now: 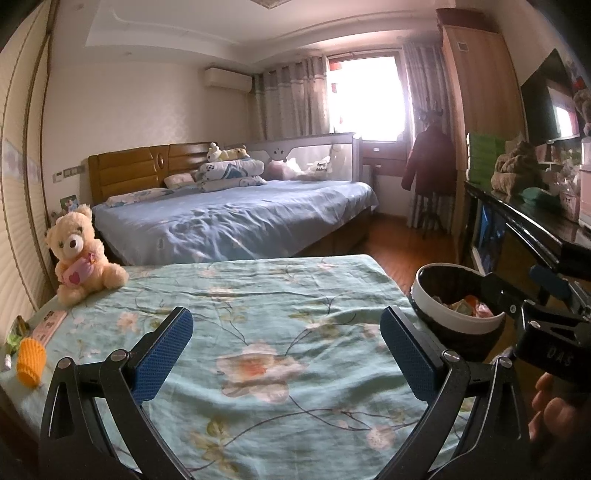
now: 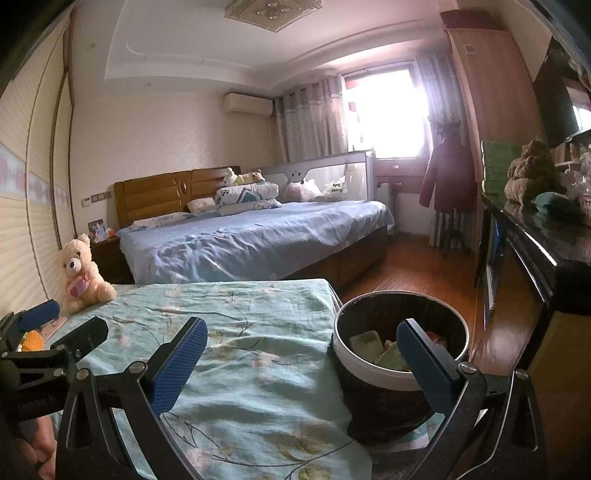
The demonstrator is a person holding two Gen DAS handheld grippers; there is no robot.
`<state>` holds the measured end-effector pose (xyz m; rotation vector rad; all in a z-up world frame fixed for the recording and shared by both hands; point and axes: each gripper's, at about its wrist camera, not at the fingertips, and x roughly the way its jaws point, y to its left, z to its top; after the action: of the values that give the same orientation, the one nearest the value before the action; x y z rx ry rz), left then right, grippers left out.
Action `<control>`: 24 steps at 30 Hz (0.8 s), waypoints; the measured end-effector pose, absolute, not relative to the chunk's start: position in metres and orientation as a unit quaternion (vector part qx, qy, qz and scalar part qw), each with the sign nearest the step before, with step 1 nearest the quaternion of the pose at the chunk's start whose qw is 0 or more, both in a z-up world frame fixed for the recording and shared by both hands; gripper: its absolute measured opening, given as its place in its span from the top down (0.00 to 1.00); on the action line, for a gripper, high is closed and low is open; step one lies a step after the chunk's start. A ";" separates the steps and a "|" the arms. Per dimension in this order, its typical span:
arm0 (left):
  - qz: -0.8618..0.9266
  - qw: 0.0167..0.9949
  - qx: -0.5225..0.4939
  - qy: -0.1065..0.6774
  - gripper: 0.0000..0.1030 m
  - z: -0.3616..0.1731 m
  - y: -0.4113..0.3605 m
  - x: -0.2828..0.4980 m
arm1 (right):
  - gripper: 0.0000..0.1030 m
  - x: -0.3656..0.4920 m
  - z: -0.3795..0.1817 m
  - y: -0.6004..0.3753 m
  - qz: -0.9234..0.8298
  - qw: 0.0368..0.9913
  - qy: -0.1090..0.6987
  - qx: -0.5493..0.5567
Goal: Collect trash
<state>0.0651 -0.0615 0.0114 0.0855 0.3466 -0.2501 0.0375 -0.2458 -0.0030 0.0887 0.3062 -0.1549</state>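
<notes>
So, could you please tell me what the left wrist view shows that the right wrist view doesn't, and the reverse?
Only the left wrist view shows the small clutter behind the orange foam sleeve at the table's left edge, and fingers of the person's right hand.

Only the right wrist view shows the ceiling lamp and the framed photo on the nightstand.

Both show the floral tablecloth, the teddy bear, the lined trash bin with rubbish inside, and the bed. Left tool and right tool are both open and empty.

Both wrist views look forward, low over the floral bench — sharing bin, bed, window.
</notes>
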 end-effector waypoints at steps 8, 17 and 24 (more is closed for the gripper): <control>-0.127 0.975 0.041 0.176 0.00 0.012 -0.062 0.065 | 0.00 0.037 -0.003 -0.246 -0.077 0.984 0.152 0.044; -0.130 0.975 0.038 0.179 0.00 0.013 -0.064 0.065 | 0.00 0.037 -0.003 -0.245 -0.076 0.984 0.152 0.043; -0.131 0.974 0.040 0.180 0.00 0.013 -0.065 0.065 | 0.00 0.037 -0.002 -0.245 -0.076 0.984 0.153 0.043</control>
<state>0.0651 -0.0652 0.0131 0.0798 0.3632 -0.2645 0.0366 -0.2446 -0.0024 0.0864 0.3079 -0.1518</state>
